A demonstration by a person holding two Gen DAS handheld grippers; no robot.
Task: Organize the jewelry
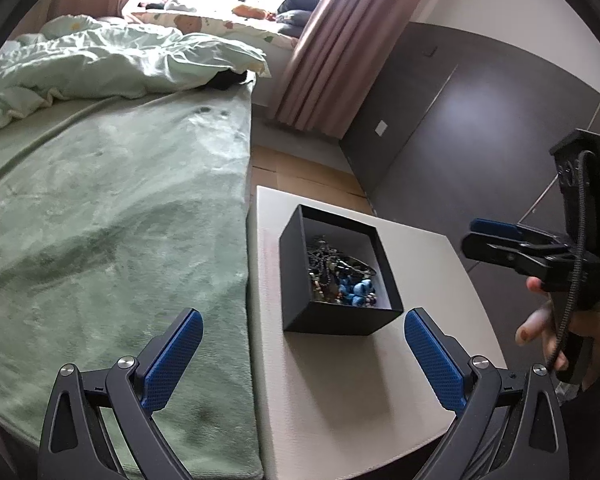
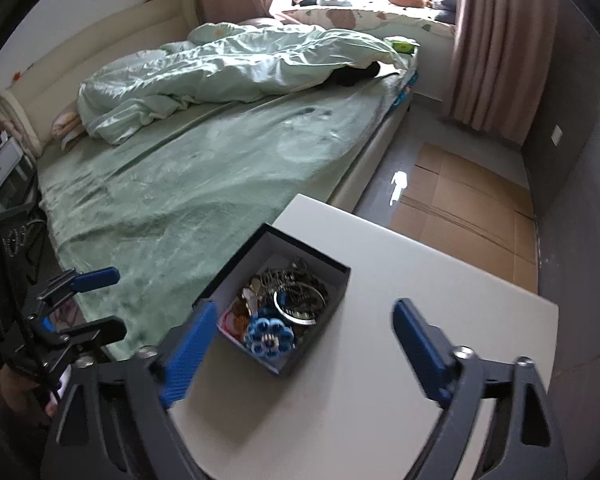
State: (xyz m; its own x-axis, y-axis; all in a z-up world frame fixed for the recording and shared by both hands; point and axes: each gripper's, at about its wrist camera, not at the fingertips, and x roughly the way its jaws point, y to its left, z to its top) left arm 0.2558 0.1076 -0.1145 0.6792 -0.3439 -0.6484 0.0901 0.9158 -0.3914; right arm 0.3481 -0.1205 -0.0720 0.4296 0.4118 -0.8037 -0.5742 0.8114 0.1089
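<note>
A black open box [image 1: 332, 312] stands on a small white table [image 1: 340, 392]. It holds a tangle of jewelry [image 1: 338, 268]: chains, blue beads, a bangle. In the right wrist view the box [image 2: 324, 332] shows a blue flower piece [image 2: 270, 338] and a silver bangle [image 2: 300, 300]. My left gripper [image 1: 304, 356] is open and empty, above the table just short of the box. My right gripper [image 2: 300, 344] is open and empty, above the box's near side. The right gripper also shows at the right of the left wrist view [image 1: 496, 236], and the left one at the left of the right wrist view [image 2: 96, 300].
A bed with a green blanket [image 1: 112, 216] lies against the table's left side, with a rumpled duvet [image 2: 236, 72] at its far end. Flattened cardboard [image 2: 468, 204] lies on the floor beyond the table. A dark wall panel [image 1: 480, 128] and pink curtain [image 1: 324, 48] stand to the right.
</note>
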